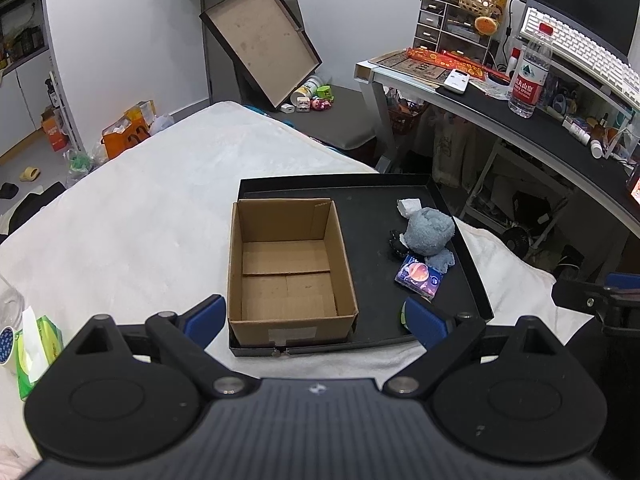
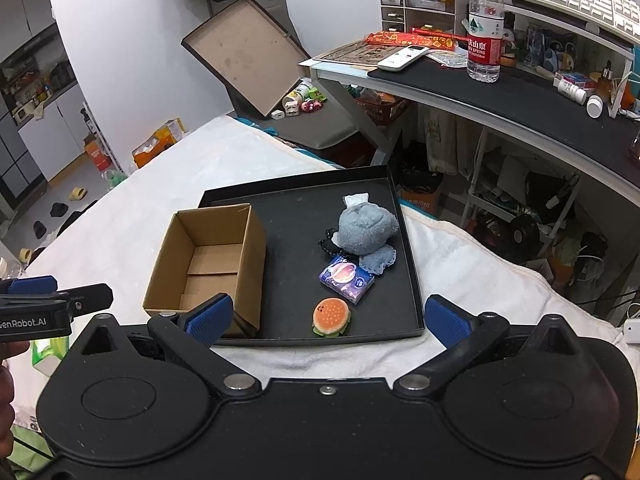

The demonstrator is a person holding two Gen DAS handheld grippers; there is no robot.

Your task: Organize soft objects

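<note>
Cardboard box (image 2: 208,264): empty, open top, on the left of the black tray (image 2: 412,280), likely the bin for the soft things.
Tray: lies on the white bed (image 1: 160,200), keeping everything within reach.
Soft things: grey plush (image 2: 366,226), tissue pack (image 2: 347,279) and burger toy (image 2: 331,317) lie loose on the tray's right, none boxed yet.
Left hand-held gripper (image 1: 316,320): jaws wide apart, holding nothing, hovering before the box.
Right hand-held gripper (image 2: 328,322): jaws wide apart, holding nothing, nearest the burger toy, probably the 1st pick.
</note>
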